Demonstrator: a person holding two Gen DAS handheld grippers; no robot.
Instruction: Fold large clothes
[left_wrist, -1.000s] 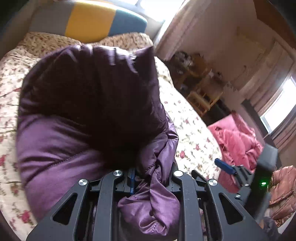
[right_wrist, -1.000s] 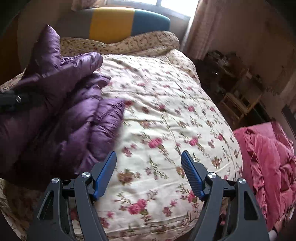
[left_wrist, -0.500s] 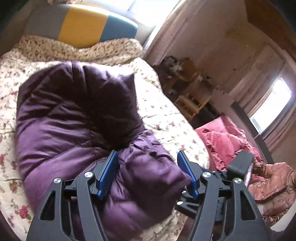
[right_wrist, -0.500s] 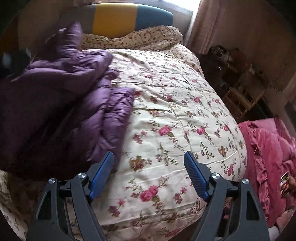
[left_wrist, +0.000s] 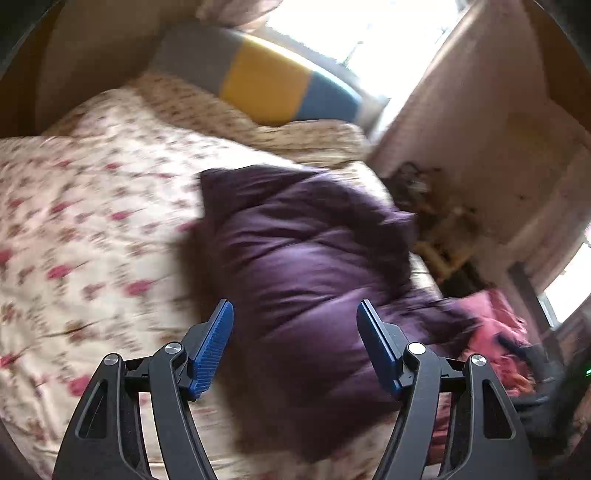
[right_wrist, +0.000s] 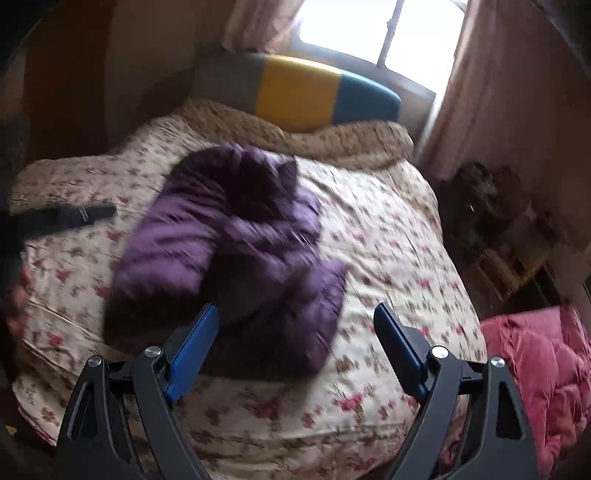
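Observation:
A purple padded jacket (right_wrist: 236, 251) lies bunched in a heap on the floral bedspread (right_wrist: 388, 236). In the left wrist view the same jacket (left_wrist: 306, 266) fills the middle, blurred by motion. My left gripper (left_wrist: 295, 332) hovers above its near part, jaws opening, blue pads clear of the cloth. My right gripper (right_wrist: 295, 332) hangs over the jacket's near edge, jaws opening wide, nothing pressed between them. The left gripper's black fingers (right_wrist: 74, 216) show at the left of the right wrist view.
A grey, yellow and blue headboard cushion (right_wrist: 295, 92) stands at the bed's far end under a window. A pink quilted garment (right_wrist: 535, 362) lies off the bed's right side. Wooden furniture (right_wrist: 506, 258) crowds the right wall. A hand (right_wrist: 16, 306) shows at the left edge.
The left gripper let go of the purple jacket, opened and swung left, away from it. The right gripper rose and drew back, opening wider. The jacket settled into a heap.

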